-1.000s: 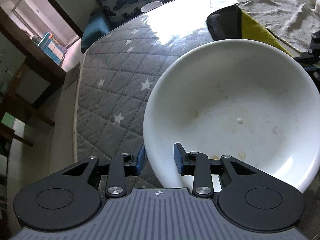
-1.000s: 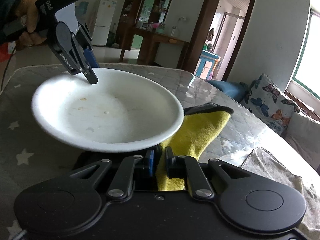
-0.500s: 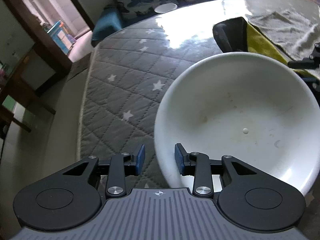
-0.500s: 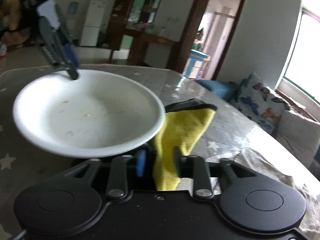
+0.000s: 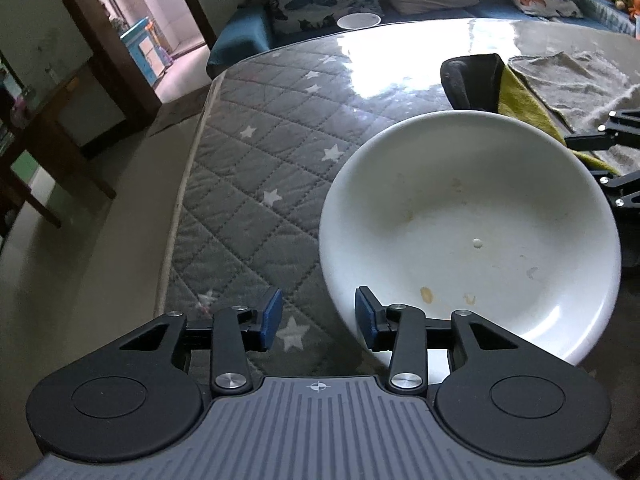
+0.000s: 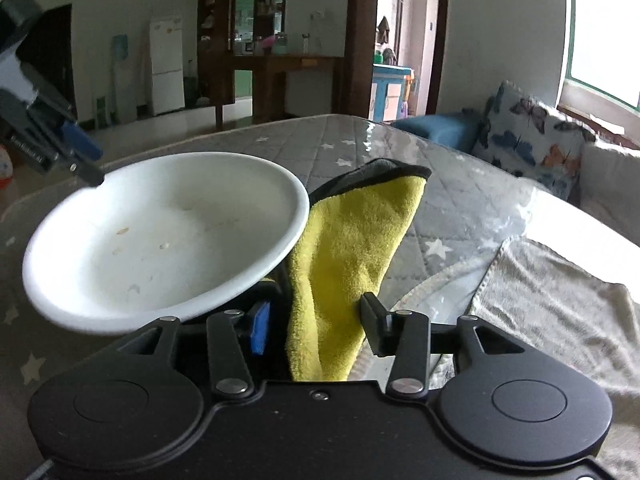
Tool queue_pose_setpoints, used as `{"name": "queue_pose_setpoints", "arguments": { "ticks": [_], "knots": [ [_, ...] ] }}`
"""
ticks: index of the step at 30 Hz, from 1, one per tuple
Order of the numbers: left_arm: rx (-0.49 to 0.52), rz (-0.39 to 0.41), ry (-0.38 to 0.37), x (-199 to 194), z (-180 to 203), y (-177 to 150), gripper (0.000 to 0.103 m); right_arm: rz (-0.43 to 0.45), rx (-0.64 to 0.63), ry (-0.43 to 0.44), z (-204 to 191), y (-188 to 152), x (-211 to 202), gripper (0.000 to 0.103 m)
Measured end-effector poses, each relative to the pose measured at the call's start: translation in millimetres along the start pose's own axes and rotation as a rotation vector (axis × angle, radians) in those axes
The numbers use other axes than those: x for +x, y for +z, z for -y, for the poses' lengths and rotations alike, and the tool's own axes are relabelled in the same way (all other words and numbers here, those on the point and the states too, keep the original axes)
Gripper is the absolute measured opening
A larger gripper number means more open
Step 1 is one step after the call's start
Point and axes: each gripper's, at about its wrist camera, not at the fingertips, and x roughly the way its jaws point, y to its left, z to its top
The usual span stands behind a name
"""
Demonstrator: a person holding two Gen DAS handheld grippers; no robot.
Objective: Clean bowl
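Now both grippers read wide: left [image 5: 316, 314] has let the bowl [image 5: 472, 232] go, right [image 6: 316, 322] has released the cloth [image 6: 352, 248]; wiping not started.

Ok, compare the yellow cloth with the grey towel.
The yellow cloth is bright yellow with a dark backing; the grey towel is pale grey throughout. The yellow cloth rises folded beside the bowl; the grey towel lies spread on the table. Both are fluffy fabric.
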Motion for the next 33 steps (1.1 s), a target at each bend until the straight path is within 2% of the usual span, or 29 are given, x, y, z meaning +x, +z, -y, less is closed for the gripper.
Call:
{"name": "queue_pose_setpoints", "arguments": {
  "ticks": [2, 4, 6, 9, 19, 33],
  "knots": [
    [-0.009, -0.006, -0.013, -2, 0, -2, 0.042, -0.005, 0.002, 0.011, 2, 1, 0, 0.047],
    [-0.023, -0.015, -0.034, -5, 2, -6, 0.043, -0.008, -0.001, 0.021, 1, 1, 0, 0.040],
    [-0.035, -0.024, -0.053, -5, 3, -8, 0.043, -0.007, -0.002, 0.032, 0, 2, 0, 0.028],
    [-0.046, -0.037, -0.075, -5, 7, -11, 0.046, -0.006, -0.039, 0.027, -8, 2, -4, 0.021],
    [-0.084, -0.059, -0.107, -1, 13, -15, 0.047, -0.003, -0.083, 0.026, -29, -11, -25, 0.019],
    [-0.139, -0.062, -0.139, -2, 14, -20, 0.040, -0.011, -0.147, 0.054, -71, -26, -61, 0.018]
  ]
}}
